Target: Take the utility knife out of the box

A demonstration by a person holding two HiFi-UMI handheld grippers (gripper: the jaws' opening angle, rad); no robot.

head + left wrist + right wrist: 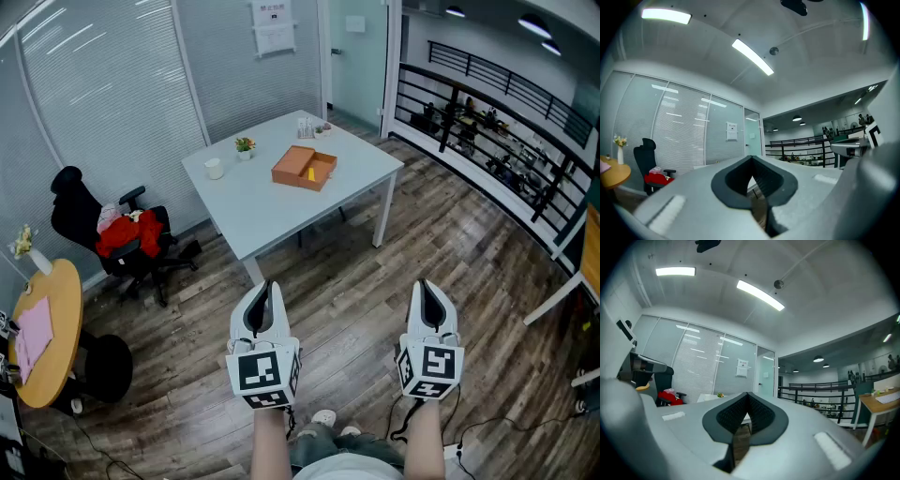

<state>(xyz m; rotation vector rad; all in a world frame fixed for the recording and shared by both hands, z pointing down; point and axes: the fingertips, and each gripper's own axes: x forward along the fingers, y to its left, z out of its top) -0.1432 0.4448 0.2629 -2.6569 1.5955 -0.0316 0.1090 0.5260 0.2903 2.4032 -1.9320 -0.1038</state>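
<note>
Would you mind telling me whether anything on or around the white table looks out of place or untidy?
Nothing looks spilled or damaged. The open orange box lies askew to the edges of the white table, and a red garment is heaped on the black office chair. The cup and little plant stand upright.

Wood floor (pixel 356 309), white table (pixel 253 202), black chair (pixel 70 202)

The left gripper (pixel 266 287) and right gripper (pixel 423 285) are held level, side by side and pointing forward. The right gripper's jaws are closed on nothing. The left's tips appear to meet too, with nothing between them.
</note>
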